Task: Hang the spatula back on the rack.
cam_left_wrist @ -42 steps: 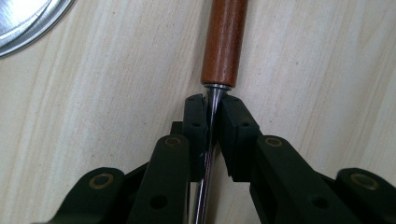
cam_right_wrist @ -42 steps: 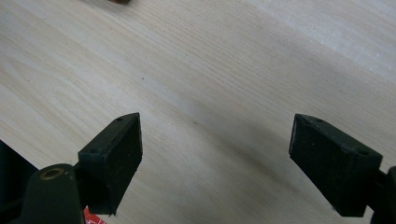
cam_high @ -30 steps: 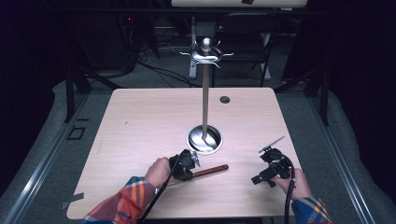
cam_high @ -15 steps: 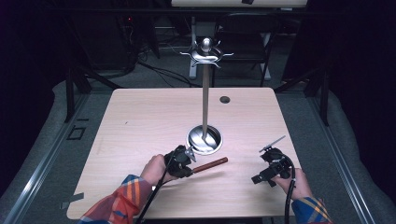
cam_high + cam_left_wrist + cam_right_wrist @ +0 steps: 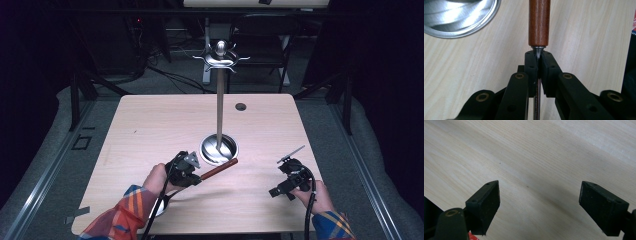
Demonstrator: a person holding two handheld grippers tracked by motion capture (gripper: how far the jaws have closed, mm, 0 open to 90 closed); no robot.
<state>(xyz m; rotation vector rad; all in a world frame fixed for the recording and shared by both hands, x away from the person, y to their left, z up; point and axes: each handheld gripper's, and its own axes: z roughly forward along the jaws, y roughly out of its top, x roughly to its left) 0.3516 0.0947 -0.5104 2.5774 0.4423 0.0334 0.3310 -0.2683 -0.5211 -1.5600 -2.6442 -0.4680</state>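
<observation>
Lower left of the high view: left gripper [image 5: 192,176] sits just below and left of the stand's round steel base [image 5: 218,149], jaws closed on a wooden-handled utensil [image 5: 218,169]. In the left gripper view the jaws are pinched nearly together on the thin metal shank right where it enters the brown handle [image 5: 539,22]; the handle runs straight up the frame, away from the gripper, with the rim of the base [image 5: 461,18] in the upper left corner. In the high view the handle's long axis points up and to the right, its free end lying close against the lower right edge of the base (touching or just short, cannot tell). The working end of the utensil is hidden behind the hand. Centre: the stand's pole [image 5: 219,100] rises to a hooked crown [image 5: 220,55] in the upper middle of the frame, no utensil on it. Lower right: right gripper [image 5: 286,179] rests well apart from the utensil, jaws spread wide over bare table [image 5: 549,157], holding nothing. Judgement: the left hand is the one placed to act, and the hooks lie up-frame and above the handle's line, so any hanging calls for a lift and re-angle.
</observation>
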